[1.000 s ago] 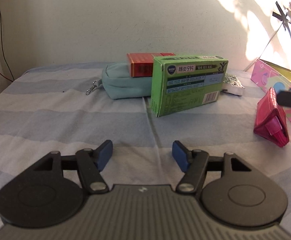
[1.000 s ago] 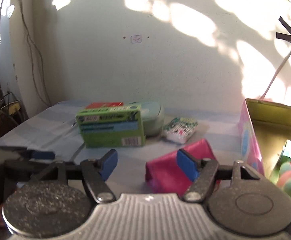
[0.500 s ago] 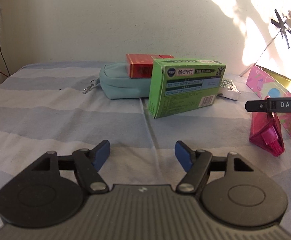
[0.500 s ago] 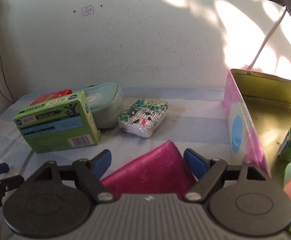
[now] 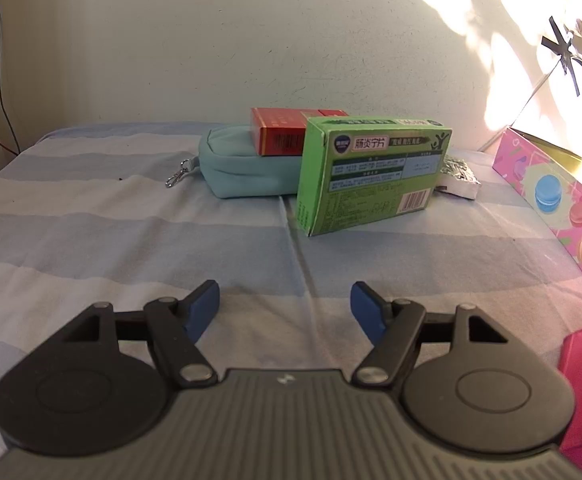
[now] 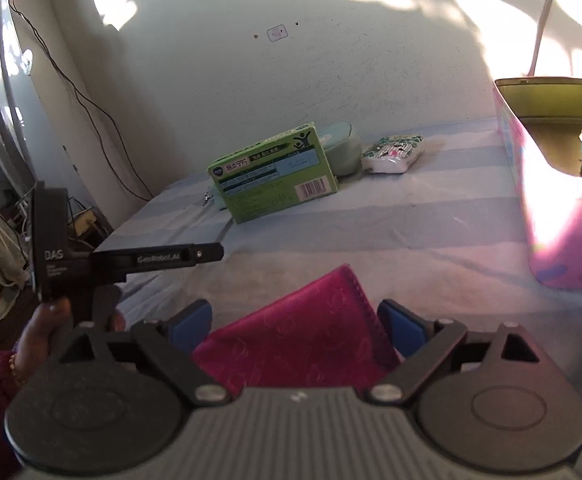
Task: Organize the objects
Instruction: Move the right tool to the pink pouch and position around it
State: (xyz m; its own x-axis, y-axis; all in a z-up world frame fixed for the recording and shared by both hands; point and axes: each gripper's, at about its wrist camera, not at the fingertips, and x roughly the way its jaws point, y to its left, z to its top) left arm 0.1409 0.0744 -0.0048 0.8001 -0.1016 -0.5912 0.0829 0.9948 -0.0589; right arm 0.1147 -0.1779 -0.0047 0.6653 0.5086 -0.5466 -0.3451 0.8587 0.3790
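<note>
My left gripper [image 5: 283, 304] hovers partly open and empty over the striped bed [image 5: 91, 216], short of the green box [image 5: 371, 176]. Right of that box, my right gripper [image 6: 295, 320] is opening, its fingers [image 6: 189, 322] straddling the magenta pouch [image 6: 303, 340].

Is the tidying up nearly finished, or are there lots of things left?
Not nearly. A few things already sit in the pink tin. The right gripper is opening around the pink pouch. The green box, blue pouch, red box and tissue pack still wait on the bed.
</note>
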